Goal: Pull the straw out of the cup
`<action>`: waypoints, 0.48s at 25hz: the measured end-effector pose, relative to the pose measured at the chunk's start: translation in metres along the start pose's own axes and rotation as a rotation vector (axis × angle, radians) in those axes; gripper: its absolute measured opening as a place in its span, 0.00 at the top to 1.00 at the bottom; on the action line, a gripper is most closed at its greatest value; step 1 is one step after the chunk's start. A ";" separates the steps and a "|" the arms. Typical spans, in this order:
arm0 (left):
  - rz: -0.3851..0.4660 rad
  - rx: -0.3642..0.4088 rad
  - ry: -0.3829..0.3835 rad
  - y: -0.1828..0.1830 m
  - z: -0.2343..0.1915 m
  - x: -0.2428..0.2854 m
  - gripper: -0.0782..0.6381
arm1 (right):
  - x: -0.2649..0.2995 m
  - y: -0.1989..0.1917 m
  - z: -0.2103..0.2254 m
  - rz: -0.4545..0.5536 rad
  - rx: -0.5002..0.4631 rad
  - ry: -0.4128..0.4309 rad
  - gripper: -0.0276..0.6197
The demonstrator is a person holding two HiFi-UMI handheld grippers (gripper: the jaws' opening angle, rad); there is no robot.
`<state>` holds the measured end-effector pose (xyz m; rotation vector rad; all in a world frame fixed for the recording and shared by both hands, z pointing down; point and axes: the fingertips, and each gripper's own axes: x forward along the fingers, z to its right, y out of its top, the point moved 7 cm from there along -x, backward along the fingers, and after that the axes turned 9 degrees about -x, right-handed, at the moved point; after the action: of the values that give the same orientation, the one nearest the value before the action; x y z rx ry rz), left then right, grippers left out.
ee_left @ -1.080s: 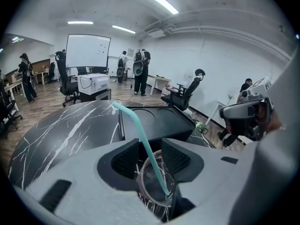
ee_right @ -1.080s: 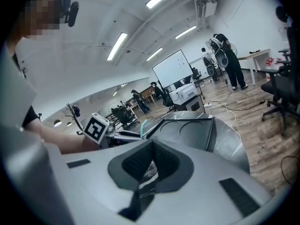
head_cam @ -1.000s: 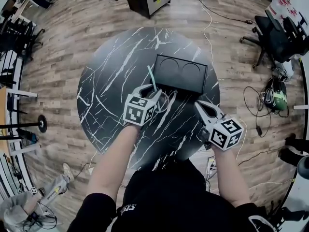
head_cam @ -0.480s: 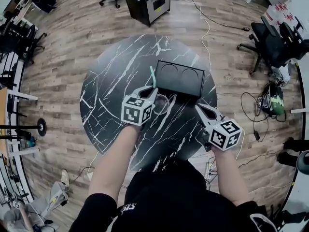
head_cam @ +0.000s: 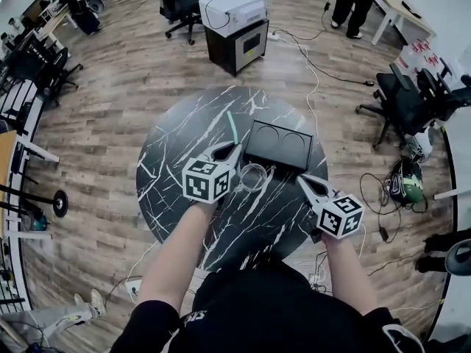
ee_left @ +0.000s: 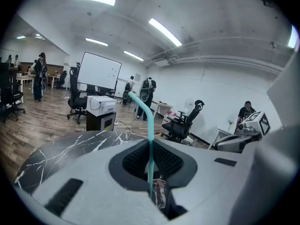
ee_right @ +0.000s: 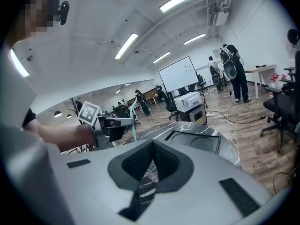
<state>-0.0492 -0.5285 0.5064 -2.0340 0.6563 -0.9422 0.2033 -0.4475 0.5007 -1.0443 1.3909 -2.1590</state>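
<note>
A teal bendy straw point(head_cam: 232, 129) stands upright in my left gripper point(head_cam: 234, 151), which is shut on its lower part; the lower end is hidden behind the fingers in the head view. In the left gripper view the straw point(ee_left: 149, 130) runs up between the pads and bends left at the top. The clear cup point(head_cam: 254, 176) sits on the black marble table point(head_cam: 176, 145), just right of the left gripper and apart from the straw. My right gripper point(head_cam: 304, 182) hovers right of the cup, shut and holding nothing. From the right gripper view I see the left gripper point(ee_right: 123, 122) holding the straw point(ee_right: 134, 131).
A black two-well tray point(head_cam: 278, 144) lies on the table behind the cup, also visible as the tray point(ee_right: 194, 140). Office chairs, a printer on a black cabinet point(head_cam: 234, 28), cables and people stand on the wooden floor around the round table.
My left gripper's jaws have closed on the straw and it has risen with it, away from the cup. The right gripper has risen a little too.
</note>
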 end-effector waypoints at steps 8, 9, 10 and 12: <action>0.099 0.011 -0.001 0.016 -0.009 -0.081 0.85 | -0.005 0.017 -0.054 0.026 -0.076 0.010 0.95; 0.111 0.009 0.002 0.017 -0.011 -0.091 0.85 | -0.006 0.019 -0.061 0.023 -0.096 0.013 0.95; 0.124 0.007 0.003 0.019 -0.012 -0.100 0.85 | -0.007 0.022 -0.067 0.024 -0.114 0.013 0.95; 0.145 0.004 0.002 0.022 -0.013 -0.117 0.85 | -0.012 0.030 -0.080 0.039 -0.136 0.005 0.95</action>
<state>-0.1318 -0.4642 0.4479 -1.9537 0.7912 -0.8599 0.1492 -0.4037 0.4507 -1.0514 1.5659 -2.0653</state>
